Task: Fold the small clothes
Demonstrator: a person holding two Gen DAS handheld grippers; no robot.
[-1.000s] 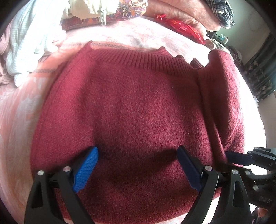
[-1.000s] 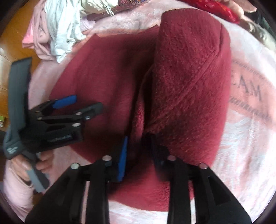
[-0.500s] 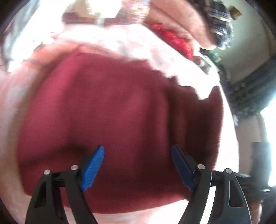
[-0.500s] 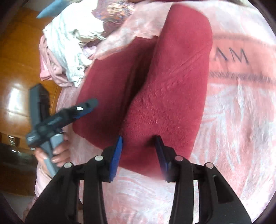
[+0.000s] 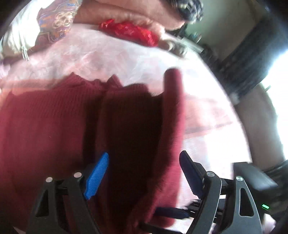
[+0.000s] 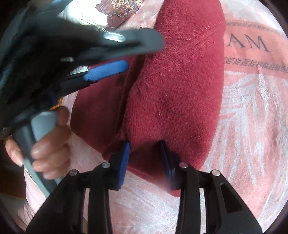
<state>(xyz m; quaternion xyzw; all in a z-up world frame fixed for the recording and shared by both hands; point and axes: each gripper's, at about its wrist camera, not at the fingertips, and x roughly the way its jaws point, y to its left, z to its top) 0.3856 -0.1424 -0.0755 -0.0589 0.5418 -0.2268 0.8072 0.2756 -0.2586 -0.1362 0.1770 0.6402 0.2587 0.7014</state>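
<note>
Pink blanket (image 6: 252,126), maroon sweater (image 6: 176,90) fold between right fingers (image 6: 126,162) (pinched)

We see a pink blanket (image 6: 252,108) with pale feathery markings spread across the bed, a salmon band on it printed with the dark letters "AM" (image 6: 249,44). At the far edge lies a crinkled red wrapper (image 5: 129,31). Beside it sit a paisley-patterned cloth (image 5: 57,23) and a white garment (image 5: 16,37). A dark plaid fabric (image 5: 187,8) rests on a pink heap.
</note>
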